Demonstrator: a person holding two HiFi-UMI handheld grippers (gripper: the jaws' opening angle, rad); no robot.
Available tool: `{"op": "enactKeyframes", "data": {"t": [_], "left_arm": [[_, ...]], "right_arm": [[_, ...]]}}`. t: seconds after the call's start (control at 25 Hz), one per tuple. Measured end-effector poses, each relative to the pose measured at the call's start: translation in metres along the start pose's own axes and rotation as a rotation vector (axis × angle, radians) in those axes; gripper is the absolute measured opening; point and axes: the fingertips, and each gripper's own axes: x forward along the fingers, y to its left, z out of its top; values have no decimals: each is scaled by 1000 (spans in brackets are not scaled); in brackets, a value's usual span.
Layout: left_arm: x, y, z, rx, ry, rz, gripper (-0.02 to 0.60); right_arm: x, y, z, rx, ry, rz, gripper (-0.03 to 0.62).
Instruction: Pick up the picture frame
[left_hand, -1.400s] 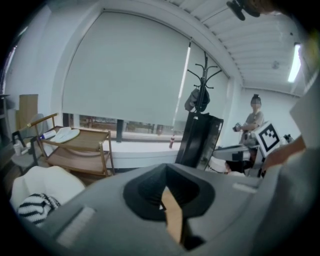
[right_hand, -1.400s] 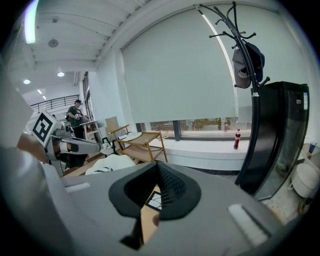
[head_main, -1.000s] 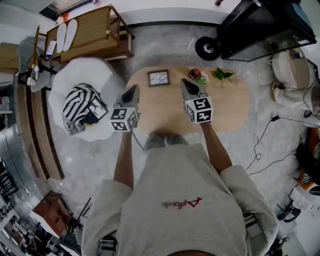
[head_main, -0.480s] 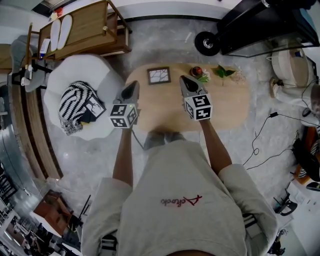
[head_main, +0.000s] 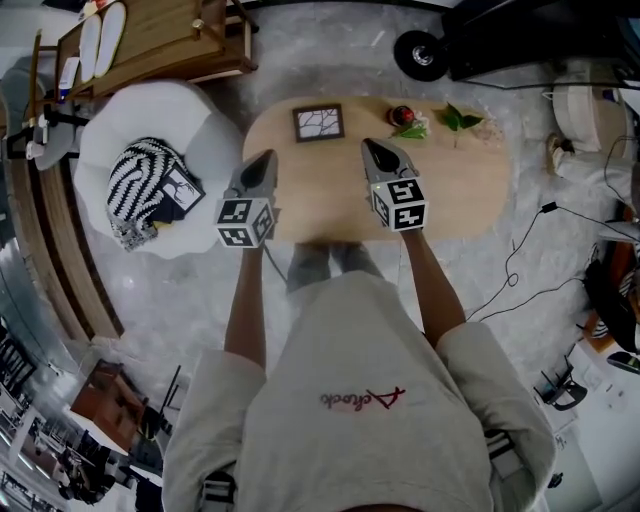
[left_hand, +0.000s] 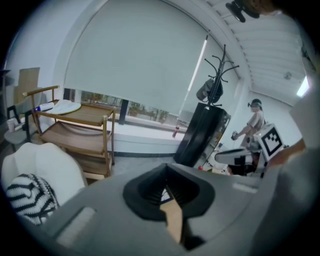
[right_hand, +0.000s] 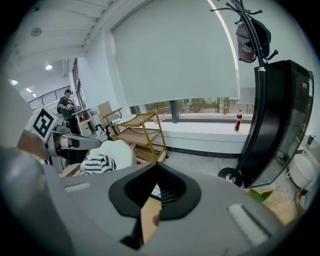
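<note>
A small dark picture frame (head_main: 319, 122) with a white cracked-pattern picture lies flat on the far left part of the oval wooden table (head_main: 470, 195). My left gripper (head_main: 266, 157) hangs over the table's left end, short of the frame and to its left, jaws shut and empty. My right gripper (head_main: 374, 148) hovers over the table's middle, to the right of the frame and nearer me, also shut with nothing held. In both gripper views only slivers of table and frame show through the shut jaws.
A red round object (head_main: 402, 114) and green leaves (head_main: 458, 120) lie at the table's far right part. A white armchair (head_main: 150, 120) with a striped cushion (head_main: 138, 190) stands left of the table. A wooden cart (head_main: 150, 45) stands beyond it, a black wheeled cabinet (head_main: 500, 40) far right.
Both grippers have sunk toward the table, staying shut. The head view has tilted, so the table and frame sit higher in the picture.
</note>
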Motion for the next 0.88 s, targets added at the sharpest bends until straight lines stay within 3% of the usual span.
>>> {"op": "enactKeyframes", "data": {"t": [0.44, 0.88], "left_arm": [[30, 8, -81, -51, 90, -15, 1], [59, 16, -136, -50, 129, -27, 0]], "right_arm": [[27, 1, -84, 47, 99, 9, 6], [50, -4, -143, 48, 151, 33, 6]]}}
